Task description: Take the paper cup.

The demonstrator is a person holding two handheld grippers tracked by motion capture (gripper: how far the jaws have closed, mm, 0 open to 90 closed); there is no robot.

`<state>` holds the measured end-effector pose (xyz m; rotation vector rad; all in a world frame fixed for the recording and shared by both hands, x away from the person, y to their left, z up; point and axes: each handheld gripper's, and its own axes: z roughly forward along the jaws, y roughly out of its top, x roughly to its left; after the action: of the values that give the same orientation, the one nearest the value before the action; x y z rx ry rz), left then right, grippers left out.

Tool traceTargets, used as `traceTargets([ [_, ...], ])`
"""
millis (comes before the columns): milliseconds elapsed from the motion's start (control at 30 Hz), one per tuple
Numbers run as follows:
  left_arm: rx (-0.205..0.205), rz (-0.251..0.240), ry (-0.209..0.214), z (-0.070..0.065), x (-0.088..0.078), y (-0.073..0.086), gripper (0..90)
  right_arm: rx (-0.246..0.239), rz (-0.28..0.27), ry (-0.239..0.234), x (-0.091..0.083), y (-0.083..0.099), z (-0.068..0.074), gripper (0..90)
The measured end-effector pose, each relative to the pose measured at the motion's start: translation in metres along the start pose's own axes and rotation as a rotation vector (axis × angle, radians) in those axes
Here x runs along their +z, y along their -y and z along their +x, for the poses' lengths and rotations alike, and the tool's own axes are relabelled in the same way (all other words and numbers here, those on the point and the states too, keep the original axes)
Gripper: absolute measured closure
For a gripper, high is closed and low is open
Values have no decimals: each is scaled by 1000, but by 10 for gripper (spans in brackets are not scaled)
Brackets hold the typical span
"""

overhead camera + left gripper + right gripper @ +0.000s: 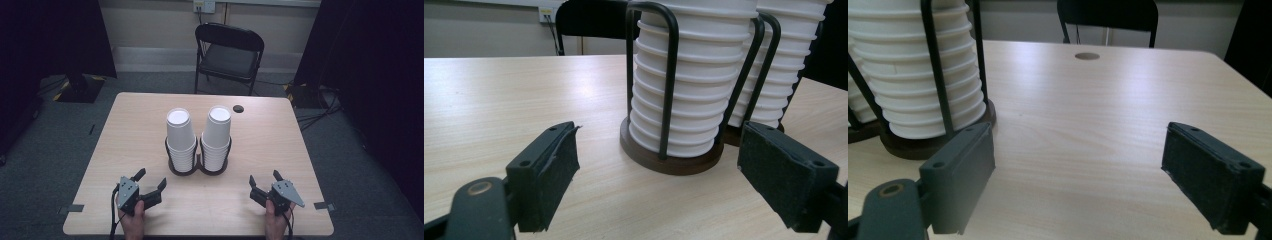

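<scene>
- From the high view I have two stacks of white paper cups side by side in a dark double cup holder (197,169) at the centre of the table (280,135).
- The left cup stack (180,140) sits at about 1 o'clock from my left gripper (149,180); the right cup stack (217,137) sits at about 11 o'clock from my right gripper (263,178).
- Both grippers rest near the table's near edge, well apart from each other and from the holder, each in a hand (132,222).
- Left gripper: jaws spread wide, nothing between the pads; in the left gripper view bare tabletop lies between them, with the holder's round base just beyond.
- Right gripper: jaws likewise apart and empty; in the right gripper view the nearer stack stands at 10 o'clock.
- In the way: thin black wire hoops (669,75) rise from the base and arch up the sides of each stack, so the lower cups are caged.
- Materials: the cups have ribbed, rolled rims stacked closely; the base is a smooth, dark brown disc; the table is pale wood-grain laminate with a slight sheen.
- The jaw pads (555,175) look like black foam, rough and slightly frayed at the edge.
- Around: a small dark cable grommet (238,108) at the table's far edge, a black folding chair (229,55) at 12 o'clock behind it, grey carpet, dark curtains on either side.
</scene>
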<state>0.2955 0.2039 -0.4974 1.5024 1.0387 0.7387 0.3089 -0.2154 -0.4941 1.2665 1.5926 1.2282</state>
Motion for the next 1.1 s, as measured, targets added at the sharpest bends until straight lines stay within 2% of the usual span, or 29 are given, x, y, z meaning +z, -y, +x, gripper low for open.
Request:
traceTargets([
  [33,6,-1,6,0,0,0,164,1,16,-8,1,0,0,132],
  [167,9,6,9,0,0,0,168,-4,25,-35,1,-1,-1,131],
  [300,-18,30,48,2,0,-1,173,13,11,-42,-1,0,-2,133],
  [400,-34,43,61,3,-1,-1,174,11,14,-37,-1,0,-2,134],
  [500,-35,37,75,4,-3,-2,174,2,18,-39,0,0,-1,135],
  [533,-51,41,85,2,-5,-2,174,-1,18,-35,0,0,0,135],
  [633,-59,36,99,-1,-7,-3,173,-2,18,-33,0,0,0,135],
  [767,-40,40,125,-10,-9,-5,173,-2,21,-33,0,0,0,136],
  [800,-17,45,141,-15,-8,-9,173,-4,24,-33,0,0,0,136],
  [833,-17,45,141,-15,-8,-9,175,-4,24,-33,0,0,0,136],
  [867,-3,50,146,-21,-7,-13,178,-5,25,-33,0,0,0,136],
  [1100,42,44,190,-35,-2,-29,181,-3,32,-34,1,-1,0,137],
])
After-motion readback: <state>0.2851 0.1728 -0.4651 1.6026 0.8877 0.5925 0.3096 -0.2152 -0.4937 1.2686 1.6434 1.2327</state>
